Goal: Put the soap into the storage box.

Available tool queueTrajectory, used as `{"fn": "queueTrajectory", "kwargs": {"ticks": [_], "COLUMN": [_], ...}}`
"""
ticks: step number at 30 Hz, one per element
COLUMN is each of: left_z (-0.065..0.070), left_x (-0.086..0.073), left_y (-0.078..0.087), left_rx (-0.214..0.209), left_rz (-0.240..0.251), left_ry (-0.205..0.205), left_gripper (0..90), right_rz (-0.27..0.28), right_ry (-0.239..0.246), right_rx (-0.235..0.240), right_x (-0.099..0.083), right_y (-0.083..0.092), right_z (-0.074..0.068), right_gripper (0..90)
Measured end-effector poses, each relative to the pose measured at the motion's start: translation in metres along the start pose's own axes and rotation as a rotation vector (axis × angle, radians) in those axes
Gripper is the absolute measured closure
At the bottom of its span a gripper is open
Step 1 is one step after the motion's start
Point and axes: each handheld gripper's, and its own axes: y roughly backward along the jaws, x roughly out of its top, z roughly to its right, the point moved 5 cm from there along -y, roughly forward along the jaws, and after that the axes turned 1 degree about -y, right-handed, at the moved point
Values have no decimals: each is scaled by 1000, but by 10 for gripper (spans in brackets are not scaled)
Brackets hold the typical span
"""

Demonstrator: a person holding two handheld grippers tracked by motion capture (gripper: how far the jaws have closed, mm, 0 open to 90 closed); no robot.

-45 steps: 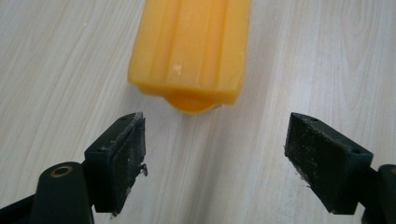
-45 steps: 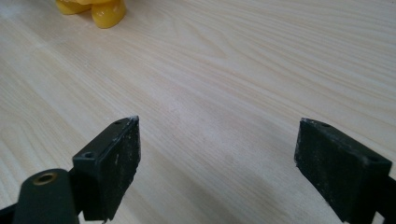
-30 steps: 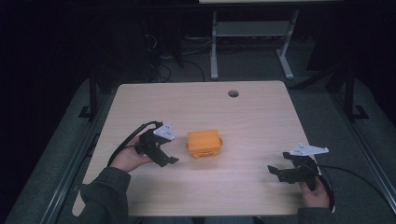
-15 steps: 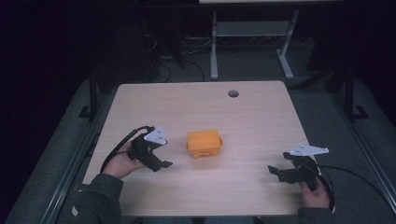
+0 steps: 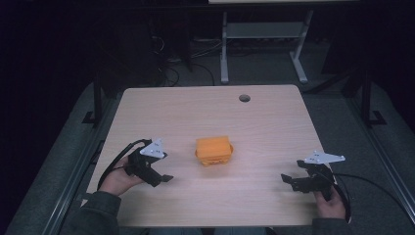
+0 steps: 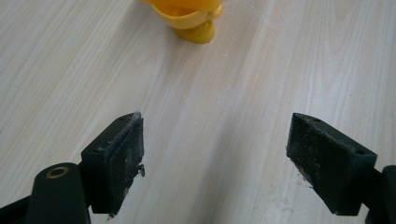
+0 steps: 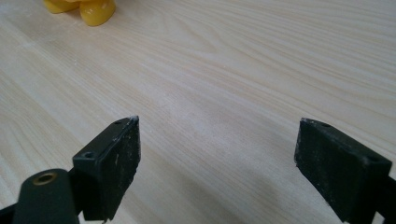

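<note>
I read this as the very start or the very end of the job, and I cannot tell which: the small orange-yellow plastic box-shaped object (image 5: 214, 151) sits by itself on the pale wood-grain table (image 5: 205, 107), and neither pair of tongs has hold of it. My left tongs (image 5: 165, 178) rest low over the table, jaws spread wide with nothing between them, and the orange thing lies just ahead of them and a little to their right, near but not touching; in the left gripper view its rounded yellow underside (image 6: 189, 18) shows straight ahead of the jaws. My right tongs (image 5: 288, 181) are likewise wide open and empty, and the object is well apart from them, off to their left and farther ahead. So any grasping is, in my judgement, left to do. Room is generous: bare table lies between both tongs and the object, the near table edge runs just behind both hands, and the round cable hole (image 5: 244, 98) lies far beyond the object.
</note>
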Motion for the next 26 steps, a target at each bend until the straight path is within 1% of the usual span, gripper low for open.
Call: {"fn": "queueTrajectory", "kwargs": {"ticks": [1, 2, 3, 4, 6, 7, 16, 18, 23, 25, 26], "left_z": [1, 2, 3, 4, 6, 6, 16, 19, 26, 28, 29], "left_x": [-1, -3, -4, -6, -9, -10, -27, -31, -42, -45, -47], "left_y": [0, 1, 0, 1, 1, 1, 0, -1, -3, -4, -5], "left_rx": [1, 3, 4, 4, 6, 6, 7, -3, -12, -23, -24], "left_rz": [6, -2, 1, -1, 1, -1, 43, 51, 40, 48, 44], "left_ry": [9, -1, 8, 0, 9, 6, 50, 61, 72, 93, 89], "left_gripper": [183, 183, 183, 182, 183, 183, 184, 184, 182, 176, 175], "right_rz": [-3, -3, -3, -4, -3, -3, 0, 0, -4, -1, 0], "right_ry": [-6, -7, -7, -6, 0, 0, 4, 5, 6, 6, -3], "right_rx": [1, 1, 0, 0, 0, -1, -5, -6, -4, 1, 4], "right_x": [0, 0, 0, -1, -1, -1, -1, -1, -2, -2, -1], "right_y": [0, 0, 0, 0, 0, 0, 0, 1, 0, 0, 0], "right_z": [0, 0, 0, 0, 0, 0, 0, 0, -2, -3, -4], "right_gripper": [140, 140, 139, 140, 139, 139, 140, 139, 139, 140, 140]}}
